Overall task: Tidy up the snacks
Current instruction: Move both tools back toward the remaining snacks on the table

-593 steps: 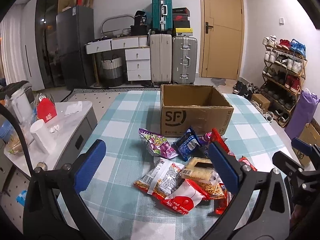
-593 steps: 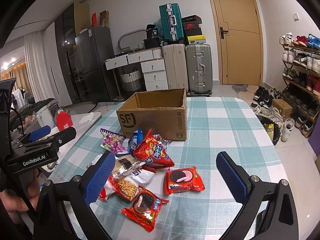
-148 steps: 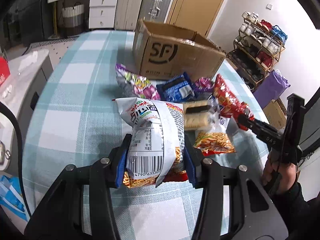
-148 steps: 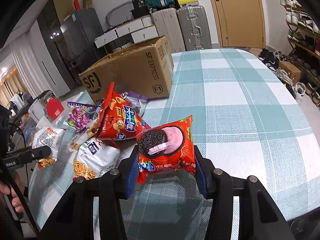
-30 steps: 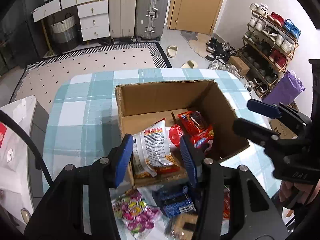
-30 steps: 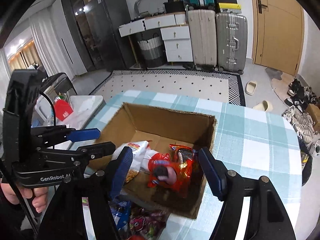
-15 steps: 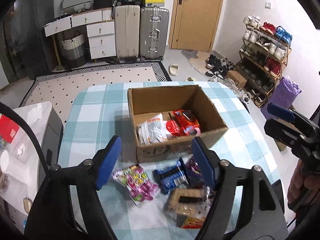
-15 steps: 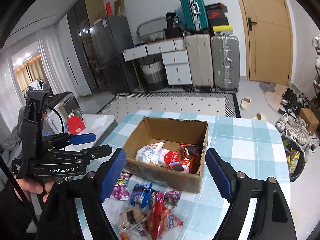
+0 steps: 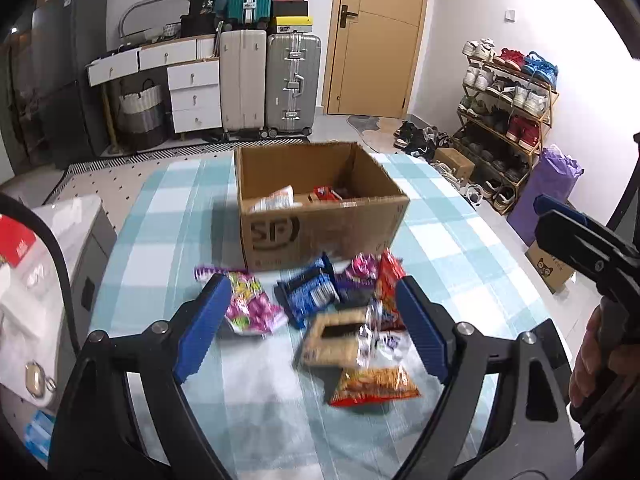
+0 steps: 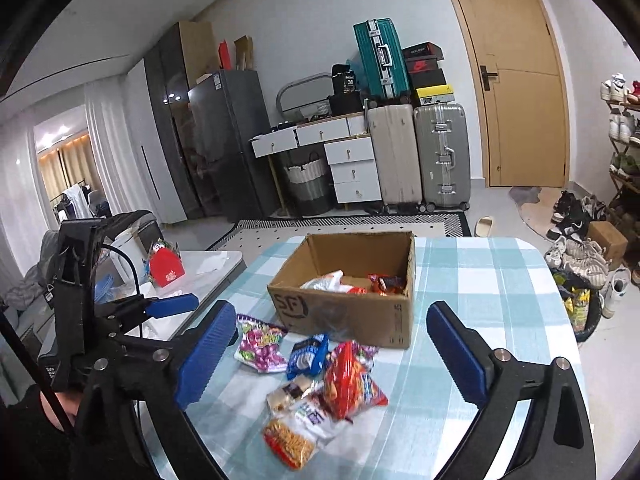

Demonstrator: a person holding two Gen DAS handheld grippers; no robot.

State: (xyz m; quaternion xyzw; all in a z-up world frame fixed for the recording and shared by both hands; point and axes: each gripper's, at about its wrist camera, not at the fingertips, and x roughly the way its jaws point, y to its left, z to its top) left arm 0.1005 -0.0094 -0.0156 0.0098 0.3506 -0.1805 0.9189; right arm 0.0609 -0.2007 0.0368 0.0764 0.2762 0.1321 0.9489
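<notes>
Left gripper [image 9: 310, 320] and right gripper [image 10: 338, 354], both spread wide, holding and touching nothing, raised above loose snack packets [image 10: 320, 380] on the checked tablecloth [image 10: 500, 300]. Cardboard box [image 9: 320, 224] behind the packets, open-topped, with a white bag [image 10: 326, 280] and red packs [image 10: 386, 282] inside.

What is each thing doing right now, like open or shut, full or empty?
Cardboard box: open on top, a few snack packs inside.
Left tongs: open, holding nothing.
Right tongs: open, holding nothing.
Snack pile: loose on the table, not yet boxed.
Door: shut.
White drawers: shut.
</notes>
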